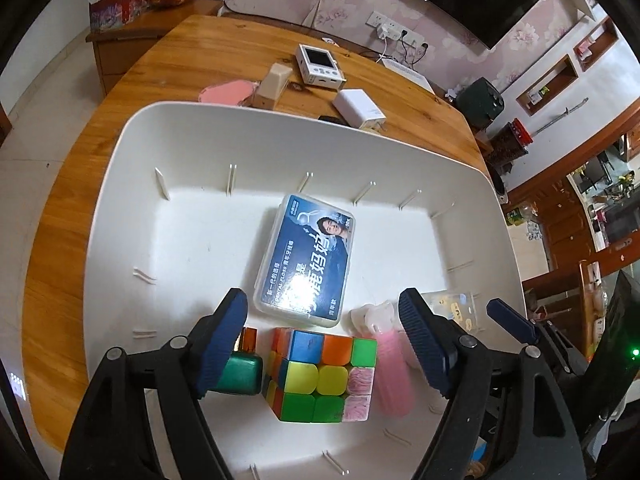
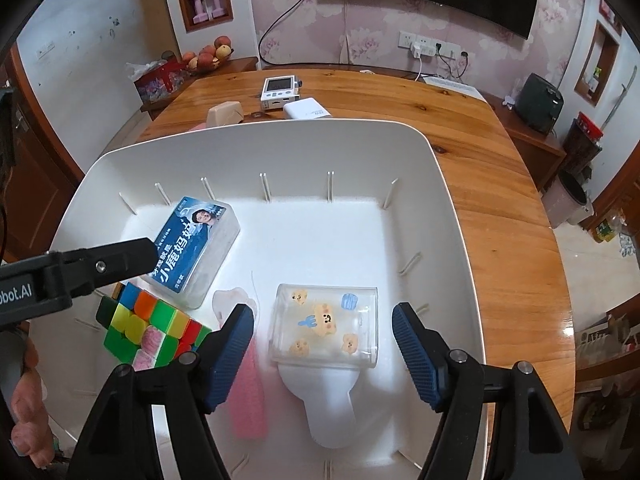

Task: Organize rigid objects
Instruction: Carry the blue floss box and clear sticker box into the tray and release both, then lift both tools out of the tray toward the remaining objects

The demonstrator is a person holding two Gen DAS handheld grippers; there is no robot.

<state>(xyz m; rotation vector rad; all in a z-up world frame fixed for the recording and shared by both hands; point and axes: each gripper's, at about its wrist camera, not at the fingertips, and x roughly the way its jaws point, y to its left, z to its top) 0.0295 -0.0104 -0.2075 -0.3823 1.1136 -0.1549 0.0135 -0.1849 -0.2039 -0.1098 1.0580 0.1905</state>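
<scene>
A white bin point(image 1: 120, 184) point(image 2: 448, 184) sits on the wooden table. Inside lie a blue-labelled clear box point(image 1: 308, 260) point(image 2: 196, 244), a colourful puzzle cube point(image 1: 324, 376) point(image 2: 152, 330), a green bottle with a copper cap point(image 1: 240, 372), a pink spray bottle point(image 1: 390, 368) point(image 2: 250, 392), a clear box with bear stickers point(image 2: 326, 324) and a white bottle point(image 2: 328, 400). My left gripper point(image 1: 326, 348) is open above the cube, empty. My right gripper point(image 2: 322, 354) is open over the sticker box, empty.
On the table behind the bin are a white device with a screen point(image 1: 320, 66) point(image 2: 280, 90), a white power bank point(image 1: 360, 108) point(image 2: 306, 110), a beige case point(image 1: 274, 84) point(image 2: 224, 114) and a pink pad point(image 1: 228, 92). A fruit bowl point(image 2: 208, 58) stands on a side cabinet.
</scene>
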